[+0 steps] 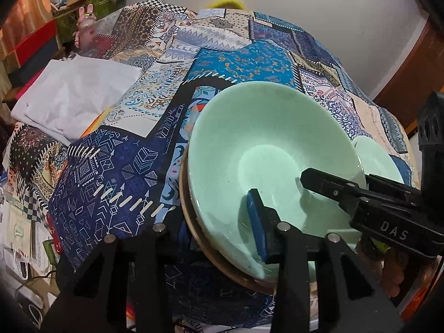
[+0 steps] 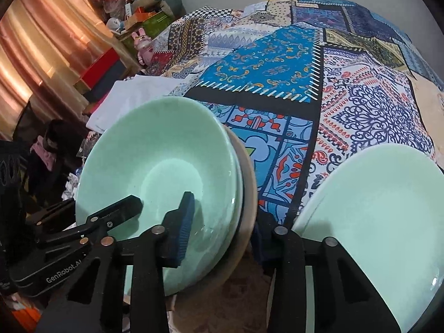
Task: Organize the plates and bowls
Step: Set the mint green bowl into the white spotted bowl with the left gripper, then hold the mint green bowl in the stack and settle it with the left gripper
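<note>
Resting on the patchwork bedspread (image 1: pixel 116 183), the green bowl stack (image 1: pixel 266 149) was reached from both near sides. The left gripper (image 1: pixel 260 222) was parted across its near rim; the right gripper (image 2: pixel 230 227), likewise parted, straddled its right edge, a second green plate (image 2: pixel 383 222) lying just right.

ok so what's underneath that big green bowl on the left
The green bowl sits nested on another green rim, and below that is a tan plate whose edge shows along its side. Only edges show; the bowl covers the rest. All lie on the patchwork cloth.
</note>
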The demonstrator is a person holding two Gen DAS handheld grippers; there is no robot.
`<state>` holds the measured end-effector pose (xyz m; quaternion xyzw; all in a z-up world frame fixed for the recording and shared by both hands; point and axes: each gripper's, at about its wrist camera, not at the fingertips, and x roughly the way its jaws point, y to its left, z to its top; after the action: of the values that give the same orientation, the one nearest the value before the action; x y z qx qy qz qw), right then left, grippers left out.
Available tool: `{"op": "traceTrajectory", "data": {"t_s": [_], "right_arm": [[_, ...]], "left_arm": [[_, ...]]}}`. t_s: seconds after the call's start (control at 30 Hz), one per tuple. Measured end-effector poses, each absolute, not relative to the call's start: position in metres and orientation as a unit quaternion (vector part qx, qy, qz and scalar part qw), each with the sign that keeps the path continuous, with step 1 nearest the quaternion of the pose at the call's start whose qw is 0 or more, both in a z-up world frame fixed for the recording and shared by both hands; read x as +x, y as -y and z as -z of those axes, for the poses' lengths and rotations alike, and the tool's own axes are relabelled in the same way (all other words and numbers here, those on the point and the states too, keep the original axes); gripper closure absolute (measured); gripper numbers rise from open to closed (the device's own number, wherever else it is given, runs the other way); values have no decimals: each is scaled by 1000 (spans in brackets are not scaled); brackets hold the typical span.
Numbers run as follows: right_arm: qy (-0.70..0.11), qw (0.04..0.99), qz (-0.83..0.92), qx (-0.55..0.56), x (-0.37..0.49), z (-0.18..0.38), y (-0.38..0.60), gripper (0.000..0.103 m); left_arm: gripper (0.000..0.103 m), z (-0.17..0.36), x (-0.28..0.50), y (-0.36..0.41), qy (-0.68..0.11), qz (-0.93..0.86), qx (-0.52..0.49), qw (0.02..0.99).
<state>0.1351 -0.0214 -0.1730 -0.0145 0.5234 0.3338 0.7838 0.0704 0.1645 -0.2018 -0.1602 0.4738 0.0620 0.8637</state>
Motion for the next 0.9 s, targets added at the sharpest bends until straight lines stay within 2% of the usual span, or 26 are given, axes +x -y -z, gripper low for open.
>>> {"op": "traceTrajectory", "data": {"t_s": [0.9], "right_arm": [[-491,806,-330,7,133,145,40,71]], "left_arm": [[65,171,71,-151,-458,-52,-159,873]]}}
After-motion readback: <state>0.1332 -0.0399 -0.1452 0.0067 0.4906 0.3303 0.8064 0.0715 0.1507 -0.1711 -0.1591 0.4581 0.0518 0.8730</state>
